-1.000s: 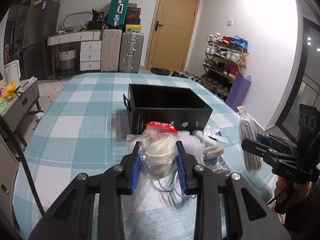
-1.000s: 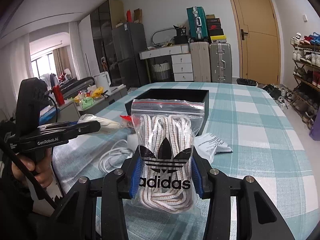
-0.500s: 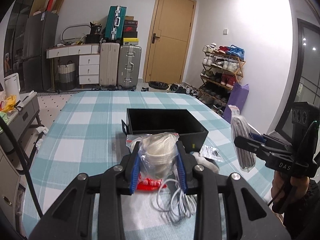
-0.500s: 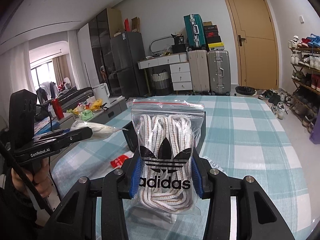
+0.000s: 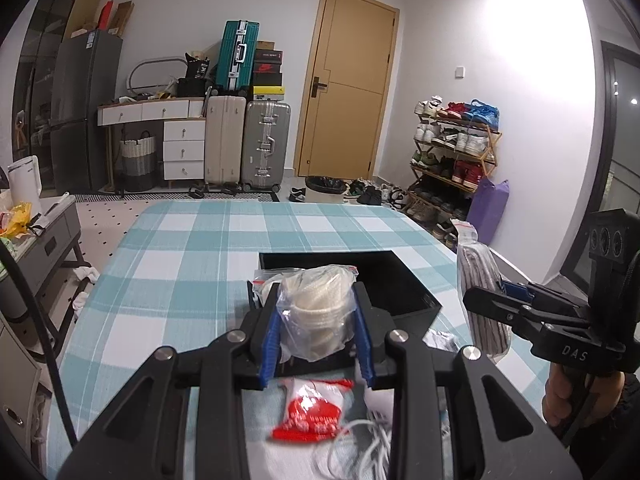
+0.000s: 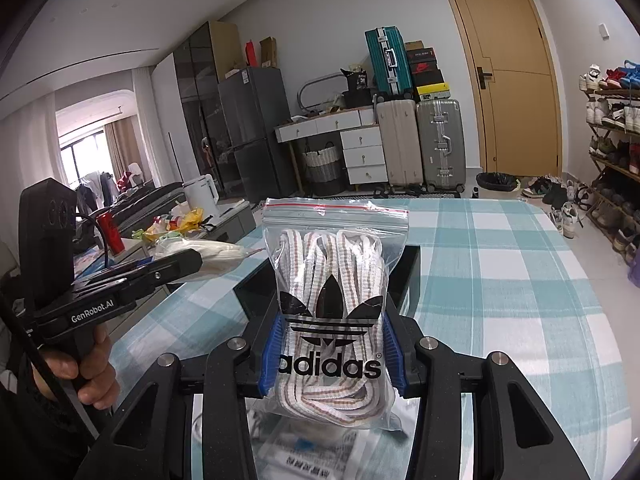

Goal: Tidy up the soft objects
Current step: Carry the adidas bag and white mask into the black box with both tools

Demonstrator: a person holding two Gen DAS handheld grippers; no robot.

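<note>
Left wrist: left claw clamps cream bag; right claw grips laces bag.

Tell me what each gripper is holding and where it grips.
Left gripper: clear bag of cream laces, pinched across its middle. Right gripper: adidas zip bag of striped laces, pinched at its lower sides.

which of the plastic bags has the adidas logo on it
The zip bag of striped laces clamped in the right gripper. The left gripper holds an unprinted clear bag of cream cord.
</note>
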